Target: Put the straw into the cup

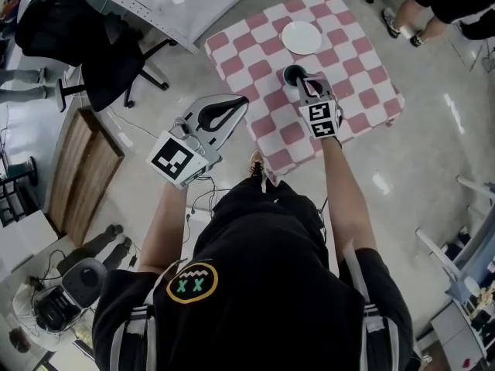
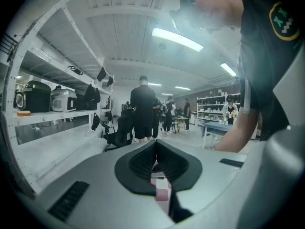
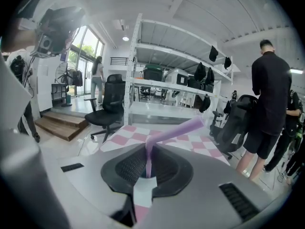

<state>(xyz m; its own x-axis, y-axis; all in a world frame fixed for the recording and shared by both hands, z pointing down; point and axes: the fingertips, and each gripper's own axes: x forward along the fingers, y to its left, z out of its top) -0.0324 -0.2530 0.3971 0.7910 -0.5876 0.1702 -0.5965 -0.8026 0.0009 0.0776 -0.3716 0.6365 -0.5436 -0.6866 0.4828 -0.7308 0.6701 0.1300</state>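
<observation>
A purple bendy straw [image 3: 148,159] stands upright between the jaws of my right gripper [image 3: 148,149], its bent top [image 3: 178,129] leaning right. The gripper is shut on it. In the head view this right gripper [image 1: 305,83] hovers just in front of a dark cup [image 1: 293,73], which stands on the pink-and-white checkered table [image 1: 263,49]. The straw itself is too small to make out there. My left gripper [image 1: 244,100] hangs off the table's left edge, shut with nothing in it; its jaws [image 2: 156,144] meet at the tips.
A white plate [image 1: 301,37] lies beyond the cup. A black office chair [image 1: 100,60] and a wooden step [image 1: 81,172] are on the floor to the left. People stand near the table's far right corner [image 1: 433,6]. Shelving [image 3: 167,89] lines the room.
</observation>
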